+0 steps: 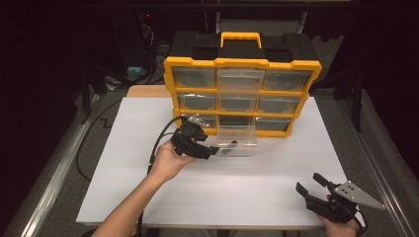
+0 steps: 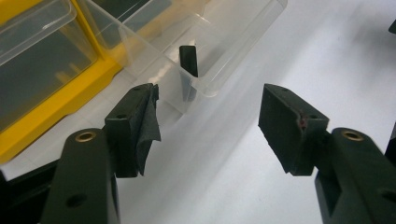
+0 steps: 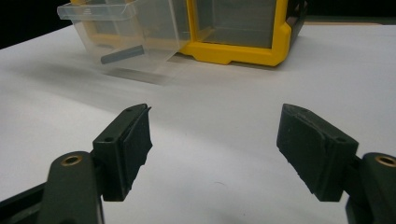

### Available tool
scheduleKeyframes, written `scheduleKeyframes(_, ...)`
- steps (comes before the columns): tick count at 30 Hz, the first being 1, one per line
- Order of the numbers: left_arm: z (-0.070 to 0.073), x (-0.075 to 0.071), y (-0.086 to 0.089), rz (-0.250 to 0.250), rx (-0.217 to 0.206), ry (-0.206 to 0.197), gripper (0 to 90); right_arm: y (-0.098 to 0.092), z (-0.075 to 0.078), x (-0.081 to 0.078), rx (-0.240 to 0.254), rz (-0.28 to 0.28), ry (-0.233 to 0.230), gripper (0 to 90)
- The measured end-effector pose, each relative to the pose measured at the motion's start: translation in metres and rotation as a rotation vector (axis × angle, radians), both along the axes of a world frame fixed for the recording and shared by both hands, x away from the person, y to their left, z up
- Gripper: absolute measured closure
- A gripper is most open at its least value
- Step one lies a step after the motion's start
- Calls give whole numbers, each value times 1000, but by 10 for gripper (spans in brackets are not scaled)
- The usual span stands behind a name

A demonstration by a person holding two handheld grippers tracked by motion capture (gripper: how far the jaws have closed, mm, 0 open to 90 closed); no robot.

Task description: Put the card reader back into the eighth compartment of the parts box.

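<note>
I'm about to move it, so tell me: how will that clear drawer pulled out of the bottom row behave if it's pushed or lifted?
The clear drawer looks thin-walled and nearly empty, so probably light and easy to slide on the smooth white table. Its glossy plastic may slip between pads. The small dark piece inside would likely shift or topple.

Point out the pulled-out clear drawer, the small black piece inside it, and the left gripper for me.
clear drawer (image 1: 241, 133), high view, on its front wall.
black piece (image 2: 188, 60), left gripper view, on its upper face.
left gripper (image 2: 210, 123), left gripper view, midway between its open fingertips.
</note>
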State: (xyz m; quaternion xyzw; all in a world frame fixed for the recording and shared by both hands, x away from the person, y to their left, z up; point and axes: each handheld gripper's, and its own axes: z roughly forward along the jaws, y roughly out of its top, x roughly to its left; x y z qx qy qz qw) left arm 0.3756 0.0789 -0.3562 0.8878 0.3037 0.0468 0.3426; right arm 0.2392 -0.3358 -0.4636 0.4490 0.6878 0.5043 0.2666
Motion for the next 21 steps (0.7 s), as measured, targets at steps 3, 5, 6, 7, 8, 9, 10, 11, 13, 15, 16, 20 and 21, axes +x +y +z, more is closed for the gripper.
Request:
scheduleKeyframes(3,-1,-1,2,0,1,4,374,0,0,0,0,0,0,261)
scheduleKeyframes(5,-2,-3,3,0,3,3,373,0,0,0,-2,0,0,261)
scheduleKeyframes(6,-2,-3,3,-1,5,2,373,0,0,0,-2,0,0,261)
scheduleKeyframes(7,-3,-3,4,0,5,1,373,0,0,0,-2,0,0,261)
scheduleKeyframes(8,-3,-4,4,1,5,1,373,0,0,0,-2,0,1,262)
scheduleKeyframes(9,-4,-5,5,1,7,0,372,0,0,0,-2,0,1,261)
scheduleKeyframes(10,-4,-5,5,1,8,0,372,0,0,0,-1,0,2,261)
scheduleKeyframes(11,-5,-6,6,2,8,-1,372,0,0,0,-2,0,0,262)
scheduleKeyframes(13,-5,-7,7,3,10,2,372,0,0,0,-2,1,0,261)
scheduleKeyframes(15,-6,-8,8,4,13,1,372,0,0,0,-1,1,0,261)
scheduleKeyframes(16,-6,-9,8,5,17,-2,372,0,0,0,0,0,2,261)
scheduleKeyframes(20,-6,-10,10,6,16,-4,371,0,0,0,1,0,2,261)
scheduleKeyframes(21,-7,-11,11,8,15,-3,370,0,0,0,1,0,-1,261)
